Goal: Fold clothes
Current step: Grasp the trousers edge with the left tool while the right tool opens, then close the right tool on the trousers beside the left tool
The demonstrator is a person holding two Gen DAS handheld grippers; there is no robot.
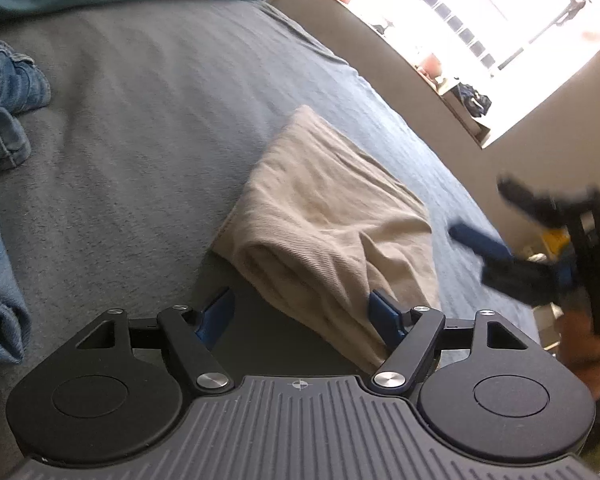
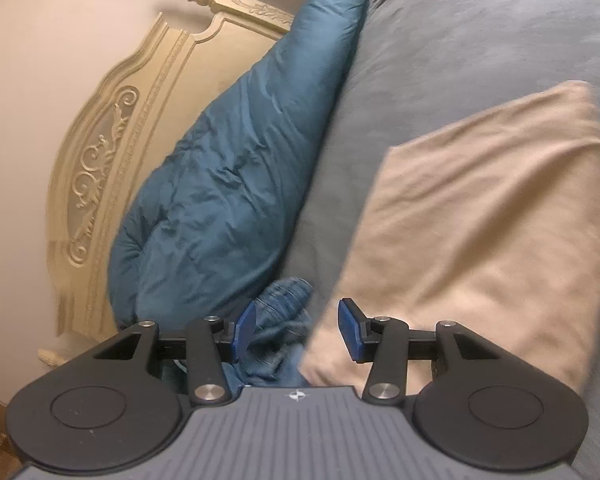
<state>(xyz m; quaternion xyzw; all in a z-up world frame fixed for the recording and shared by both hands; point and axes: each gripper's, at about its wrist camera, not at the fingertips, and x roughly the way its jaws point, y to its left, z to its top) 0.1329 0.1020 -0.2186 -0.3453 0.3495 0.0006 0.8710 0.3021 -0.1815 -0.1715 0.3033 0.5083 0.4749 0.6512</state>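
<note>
A folded beige garment [image 1: 320, 216] lies on the grey bed cover [image 1: 148, 92]. My left gripper [image 1: 306, 312] is open, its jaws wide apart just above the garment's near folded edge, holding nothing. My right gripper [image 1: 500, 236] shows blurred at the right of the left wrist view, jaws apart, beyond the garment's right side. In the right wrist view the right gripper [image 2: 296, 332] is open and empty above the beige garment [image 2: 480, 220] and blue jeans [image 2: 280, 328].
Blue denim jeans [image 1: 4, 92] lie heaped at the left on the bed. A teal pillow [image 2: 228, 168] leans on a carved cream headboard [image 2: 112, 160]. A bright window [image 1: 480, 20] and wall run along the bed's far side.
</note>
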